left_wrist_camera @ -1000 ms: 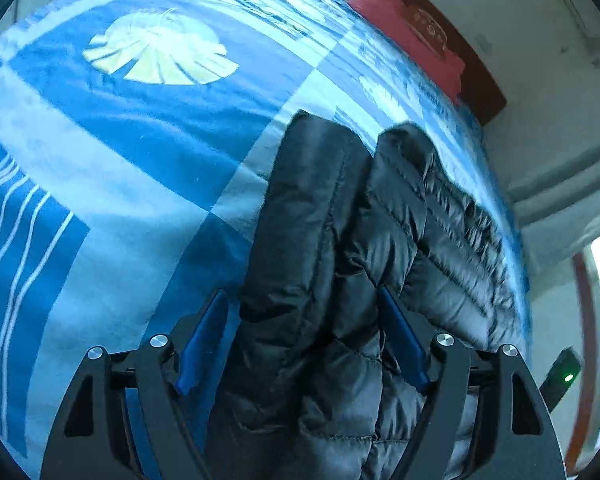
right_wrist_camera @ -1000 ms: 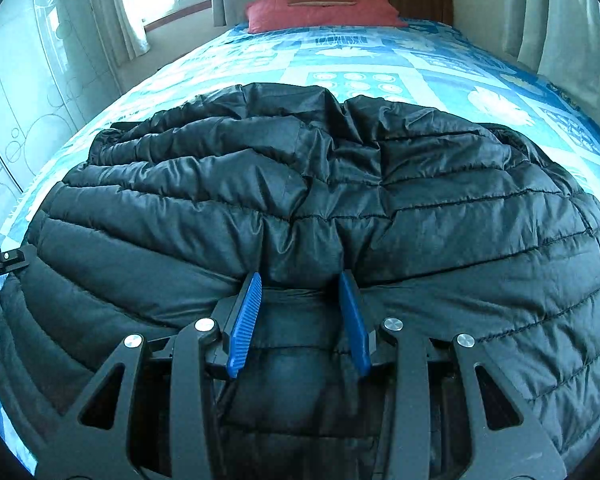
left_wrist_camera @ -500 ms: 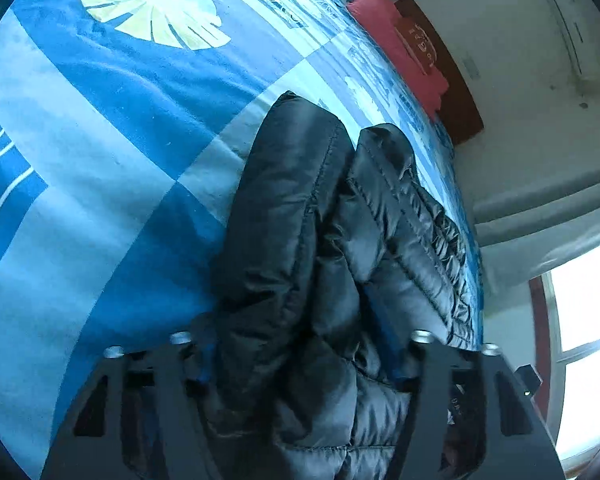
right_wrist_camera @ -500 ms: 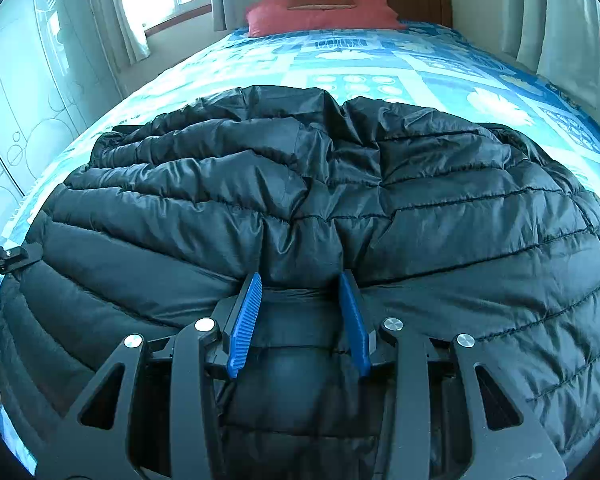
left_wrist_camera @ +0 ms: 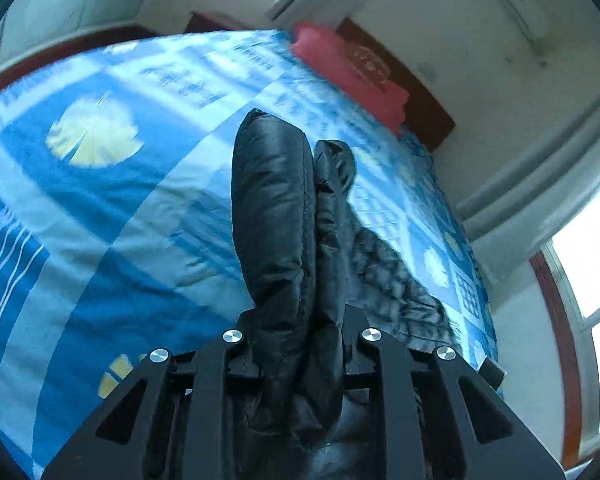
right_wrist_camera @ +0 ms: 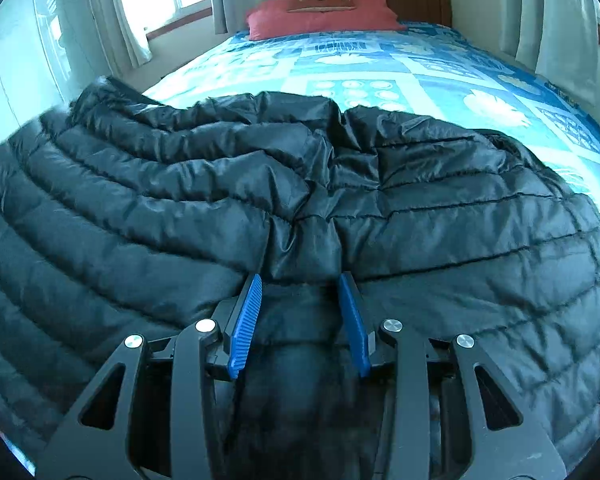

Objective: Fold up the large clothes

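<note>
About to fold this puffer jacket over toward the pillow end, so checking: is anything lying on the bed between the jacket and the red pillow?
Nothing visible. Beyond the black jacket only bare blue bedspread runs up to the red pillow. The right gripper pinches the jacket's near edge; the left gripper is closing on a bunched fold.

The left gripper (left_wrist_camera: 298,320) is pointed downward at a slant and is seen from just behind its two black arms. Its jaws are closing, and a thick fold of the black jacket (left_wrist_camera: 276,216) is squeezed between them, so its pads are hidden. The right gripper (right_wrist_camera: 302,312) is also tilted down. Its blue pads (right_wrist_camera: 246,320) are held a little apart, and a bunch of the jacket is pinched between them.
</note>
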`<state>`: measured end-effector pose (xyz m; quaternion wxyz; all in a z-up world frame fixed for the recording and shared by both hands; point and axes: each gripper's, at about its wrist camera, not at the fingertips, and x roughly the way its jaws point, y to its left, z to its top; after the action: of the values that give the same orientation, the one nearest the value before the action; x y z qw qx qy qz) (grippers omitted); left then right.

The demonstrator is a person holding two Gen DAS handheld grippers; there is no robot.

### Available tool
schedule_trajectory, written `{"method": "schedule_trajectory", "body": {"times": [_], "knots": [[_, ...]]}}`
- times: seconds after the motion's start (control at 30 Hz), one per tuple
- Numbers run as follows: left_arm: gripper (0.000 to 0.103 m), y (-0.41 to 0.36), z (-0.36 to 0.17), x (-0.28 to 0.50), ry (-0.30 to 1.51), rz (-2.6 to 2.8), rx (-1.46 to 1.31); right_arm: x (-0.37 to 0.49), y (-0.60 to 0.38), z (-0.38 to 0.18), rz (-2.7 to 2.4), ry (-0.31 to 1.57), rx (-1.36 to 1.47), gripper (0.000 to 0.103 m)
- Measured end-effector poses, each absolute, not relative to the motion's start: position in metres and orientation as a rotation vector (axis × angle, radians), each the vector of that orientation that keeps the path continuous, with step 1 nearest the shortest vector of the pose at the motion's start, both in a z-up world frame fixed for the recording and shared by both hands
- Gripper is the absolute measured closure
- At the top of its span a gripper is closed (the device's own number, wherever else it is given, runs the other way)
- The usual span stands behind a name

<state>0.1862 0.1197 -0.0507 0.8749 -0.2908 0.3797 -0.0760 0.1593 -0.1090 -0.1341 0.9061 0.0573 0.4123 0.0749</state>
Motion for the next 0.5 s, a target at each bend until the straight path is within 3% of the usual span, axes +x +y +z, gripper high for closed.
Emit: {"method": "schedule_trajectory", "body": {"times": [0.07, 0.3, 0.5], "knots": [[0.08, 0.096, -0.031, 0.184, 0.776, -0.176, -0.562, 0.151, -0.126, -0.123, 0.153, 0.839, 0.142, 0.056], [0.08, -0.01, 0.01, 0.182, 0.737, -0.258, -0.402, 0.116, -0.206, -0.096, 0.103, 0.805, 0.18, 0.055], [0.08, -0.109, 0.007, 0.197, 0.783, -0.374, -0.319, 0.091, -0.273, -0.096, 0.012, 0.795, 0.218, 0.055]]}}
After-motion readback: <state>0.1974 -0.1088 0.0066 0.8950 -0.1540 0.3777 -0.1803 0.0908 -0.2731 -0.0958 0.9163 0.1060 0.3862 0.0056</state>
